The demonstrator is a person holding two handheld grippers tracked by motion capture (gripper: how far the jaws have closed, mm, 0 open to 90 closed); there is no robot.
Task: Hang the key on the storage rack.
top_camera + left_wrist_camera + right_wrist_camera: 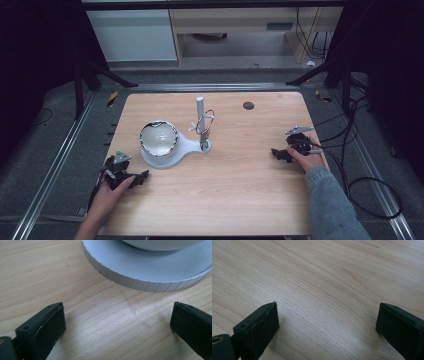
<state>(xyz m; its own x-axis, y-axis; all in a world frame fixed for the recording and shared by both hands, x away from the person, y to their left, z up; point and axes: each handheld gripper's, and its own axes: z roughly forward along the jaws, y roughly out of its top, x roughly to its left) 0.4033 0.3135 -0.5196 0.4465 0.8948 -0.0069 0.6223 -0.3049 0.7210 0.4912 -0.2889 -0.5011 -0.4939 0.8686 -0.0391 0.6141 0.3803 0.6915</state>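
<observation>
Nothing has yet been grasped: the left gripper [142, 176] and right gripper [276, 153] are held wide open and empty, the white stand [192, 146] untouched.

Quick count: one wooden tabletop [225, 185], two claws on it, the left claw [141, 177] and the right claw [278, 154]. One white stand [187, 146] with one shiny bowl [158, 138], one upright post [200, 107], and one dark round spot [248, 105].
</observation>
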